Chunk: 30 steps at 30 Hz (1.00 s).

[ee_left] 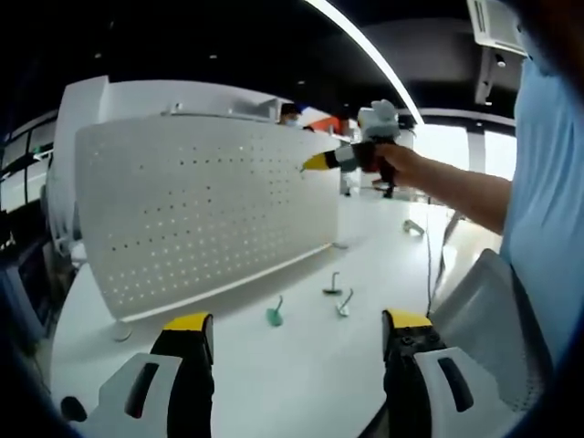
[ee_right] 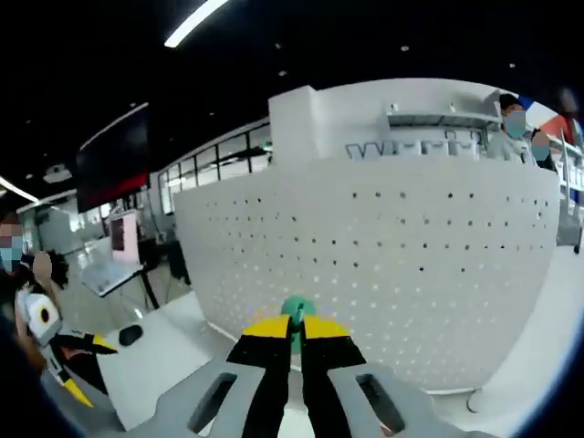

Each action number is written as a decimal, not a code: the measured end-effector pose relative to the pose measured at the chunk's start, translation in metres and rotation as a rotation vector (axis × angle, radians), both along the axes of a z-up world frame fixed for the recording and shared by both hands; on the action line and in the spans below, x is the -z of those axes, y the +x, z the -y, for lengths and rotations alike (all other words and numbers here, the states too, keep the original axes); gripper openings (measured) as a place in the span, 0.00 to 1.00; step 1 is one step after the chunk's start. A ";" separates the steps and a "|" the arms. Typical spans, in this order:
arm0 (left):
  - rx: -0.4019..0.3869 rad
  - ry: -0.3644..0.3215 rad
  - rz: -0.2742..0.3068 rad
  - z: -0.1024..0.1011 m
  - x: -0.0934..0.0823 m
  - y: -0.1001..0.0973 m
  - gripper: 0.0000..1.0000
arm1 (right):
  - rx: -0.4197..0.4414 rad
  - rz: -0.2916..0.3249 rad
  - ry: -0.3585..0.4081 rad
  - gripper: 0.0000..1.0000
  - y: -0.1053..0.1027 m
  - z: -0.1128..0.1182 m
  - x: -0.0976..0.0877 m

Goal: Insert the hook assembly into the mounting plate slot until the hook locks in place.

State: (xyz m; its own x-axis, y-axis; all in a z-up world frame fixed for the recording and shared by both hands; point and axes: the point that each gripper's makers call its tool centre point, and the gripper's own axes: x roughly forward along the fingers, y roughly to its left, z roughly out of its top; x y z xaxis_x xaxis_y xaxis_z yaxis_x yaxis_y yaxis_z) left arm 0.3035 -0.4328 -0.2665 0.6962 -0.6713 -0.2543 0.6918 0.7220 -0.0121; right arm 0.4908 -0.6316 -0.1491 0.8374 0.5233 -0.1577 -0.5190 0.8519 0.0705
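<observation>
White pegboard faces right gripper (clamping green hook).

A white table under a ceiling light strip.

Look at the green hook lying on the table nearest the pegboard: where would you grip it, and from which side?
Probably by its upright stem, from above. In the left gripper view, the green hook rests on its flat base on the table with the thin stem rising free, apart from the two grey hooks. The open left gripper could close across that stem.
</observation>
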 end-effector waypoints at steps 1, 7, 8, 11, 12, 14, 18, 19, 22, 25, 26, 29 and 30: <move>0.000 0.000 0.001 0.000 0.000 0.000 0.77 | 0.004 0.013 0.001 0.01 0.000 0.000 -0.004; -0.003 0.000 0.000 -0.001 0.000 0.000 0.77 | 0.041 0.121 -0.005 0.01 0.007 0.004 -0.028; -0.004 0.000 0.000 -0.001 0.000 0.000 0.77 | 0.047 0.134 -0.005 0.01 0.009 0.005 -0.031; -0.005 -0.002 0.001 -0.001 0.000 0.001 0.77 | 0.071 0.163 -0.010 0.01 0.012 0.007 -0.037; -0.006 -0.002 0.001 -0.001 0.000 0.001 0.77 | 0.076 0.170 -0.010 0.01 0.013 0.008 -0.039; -0.007 -0.002 0.001 -0.002 0.000 0.001 0.77 | 0.082 0.199 0.001 0.01 0.015 0.008 -0.046; -0.006 -0.002 -0.001 -0.002 0.000 0.001 0.77 | 0.102 0.242 0.009 0.01 0.019 0.009 -0.055; -0.007 -0.001 -0.002 -0.002 0.000 0.001 0.77 | 0.106 0.247 0.012 0.01 0.020 0.009 -0.056; -0.008 -0.005 0.000 -0.002 0.000 0.001 0.77 | 0.125 0.290 0.006 0.01 0.022 0.009 -0.062; -0.009 -0.007 -0.001 -0.002 0.000 0.001 0.77 | 0.147 0.363 -0.016 0.01 0.025 0.010 -0.069; -0.008 -0.007 -0.002 -0.002 0.000 0.001 0.77 | 0.151 0.383 -0.016 0.01 0.026 0.010 -0.071; -0.008 -0.005 -0.003 -0.002 0.000 0.001 0.77 | 0.174 0.447 -0.045 0.01 0.030 0.011 -0.075; -0.009 -0.006 -0.003 -0.002 0.000 0.001 0.77 | 0.182 0.480 -0.046 0.01 0.030 0.011 -0.080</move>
